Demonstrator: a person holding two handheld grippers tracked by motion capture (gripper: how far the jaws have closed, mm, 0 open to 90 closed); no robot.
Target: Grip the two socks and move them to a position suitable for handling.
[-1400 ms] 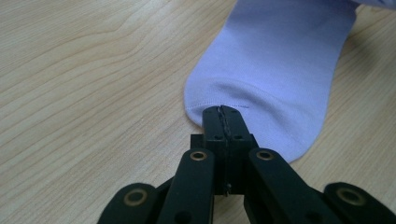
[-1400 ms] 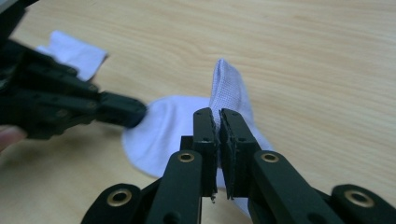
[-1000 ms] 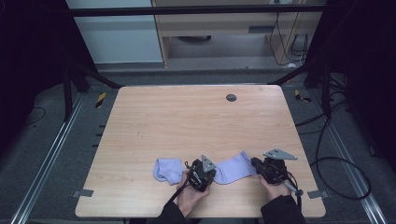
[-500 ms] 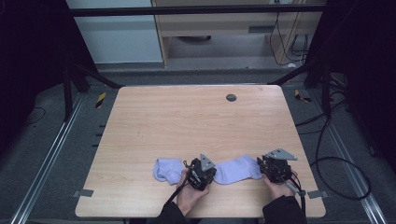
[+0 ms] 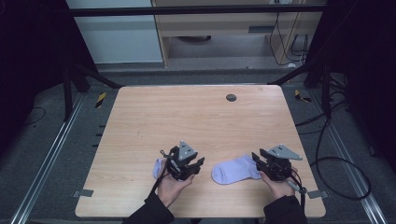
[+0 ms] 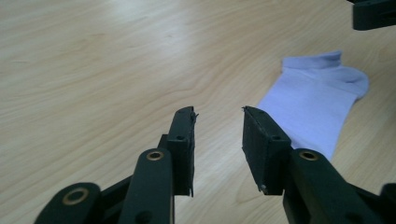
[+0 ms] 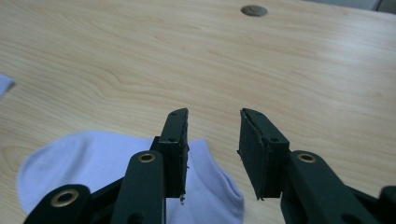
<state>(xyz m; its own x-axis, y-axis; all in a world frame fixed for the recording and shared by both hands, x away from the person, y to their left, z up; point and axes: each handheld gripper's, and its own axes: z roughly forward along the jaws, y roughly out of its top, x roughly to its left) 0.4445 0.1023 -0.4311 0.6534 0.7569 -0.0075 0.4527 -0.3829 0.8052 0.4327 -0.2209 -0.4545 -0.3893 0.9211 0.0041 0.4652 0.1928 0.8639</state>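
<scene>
Two pale lilac socks lie near the table's front edge. The right sock lies flat, toe to the left. Its cuff end is beside my right gripper, which stands open with the sock under its left jaw and nothing between the jaws. My left gripper is open too and hovers over the left sock, hiding most of it. In the left gripper view the open left gripper has bare wood between its jaws, and the right sock lies off to the right.
The wooden table has a round dark grommet near its far edge. Black frame rails and cables run along both sides of the table. The left sock's tip shows at the left edge of the right gripper view.
The left gripper has moved left and slightly away, now covering most of the left sock. The right sock's cuff end, raised by the right gripper earlier, lies flat.
</scene>
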